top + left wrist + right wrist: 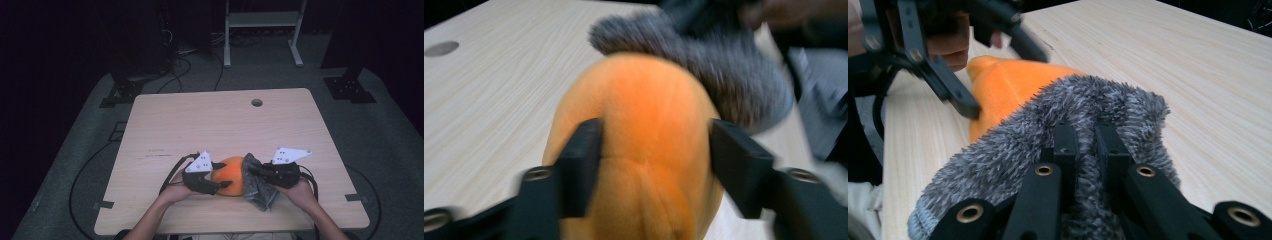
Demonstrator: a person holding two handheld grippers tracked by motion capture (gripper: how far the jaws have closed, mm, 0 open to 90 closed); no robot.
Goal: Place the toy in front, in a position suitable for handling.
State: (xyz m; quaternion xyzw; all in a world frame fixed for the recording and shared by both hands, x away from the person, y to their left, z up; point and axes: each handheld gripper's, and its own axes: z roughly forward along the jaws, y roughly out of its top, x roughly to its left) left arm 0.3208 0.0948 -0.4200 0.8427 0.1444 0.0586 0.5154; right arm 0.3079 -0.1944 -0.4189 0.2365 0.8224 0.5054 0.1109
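Observation:
An orange soft, rounded plush thing lies near the front edge of the wooden table. My left gripper comes at it from the left. In the left gripper view the orange thing bulges between the two black jaws of the left gripper, and both pads press its sides. A grey fuzzy cloth drapes against its right side. My right gripper is shut on a fold of that grey cloth, with the jaws of the right gripper almost together.
A round cable hole sits near the table's far edge. A white metal frame and cables stand on the grey floor beyond. The person's forearms enter from the bottom edge.

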